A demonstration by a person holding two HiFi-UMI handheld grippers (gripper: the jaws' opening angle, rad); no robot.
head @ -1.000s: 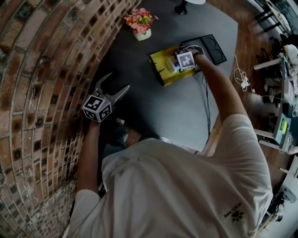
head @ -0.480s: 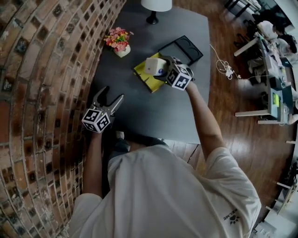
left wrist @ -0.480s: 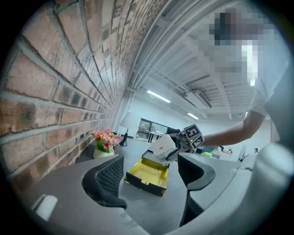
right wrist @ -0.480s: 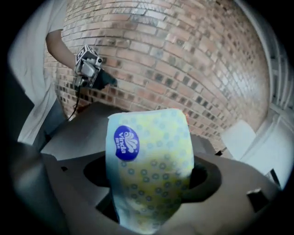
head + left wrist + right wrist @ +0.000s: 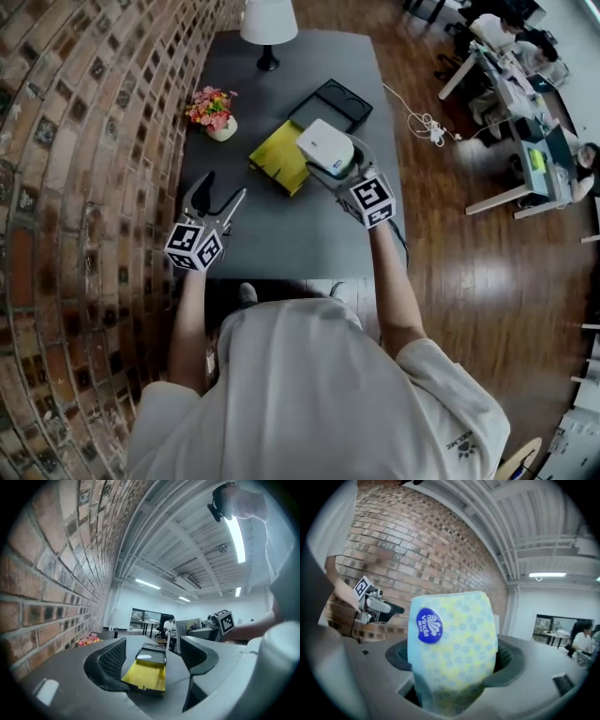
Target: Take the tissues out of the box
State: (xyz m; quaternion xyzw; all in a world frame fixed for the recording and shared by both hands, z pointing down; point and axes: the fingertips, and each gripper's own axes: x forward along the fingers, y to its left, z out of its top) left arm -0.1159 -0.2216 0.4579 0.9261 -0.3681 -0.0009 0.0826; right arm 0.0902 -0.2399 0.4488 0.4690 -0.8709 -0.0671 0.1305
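So the right gripper (image 5: 453, 659) has its pads pressed on both sides of the tissue pack (image 5: 452, 634). The jaws sit pretty wide, but only because the pack is fat, and it's a proper squeeze on a soft blue-and-yellow dotted wrapper with a round blue sticker (image 5: 428, 626) facing the camera. The pack stands upright in the grip, and from the head view it's held up off the table (image 5: 281, 230), just past the near-right edge of the yellow box (image 5: 278, 157), not inside it. The left gripper (image 5: 152, 659) is holding nothing. Its jaws are closing a bit but there's plenty of gap, and all you see through them is the yellow box lying open further along the table, with a black tray (image 5: 330, 103) right behind it. That gripper is off by the brick wall (image 5: 84, 187), well apart from the pack. A flower pot (image 5: 211, 112) sits left of the box, out of the way. My read is that the lift-out is basically done and this is the carry. The next move is probably to pick a bare bit of table, lower the pack flat and only then let go. It's squishy, so I'd expect it to flop over if it's released while upright.
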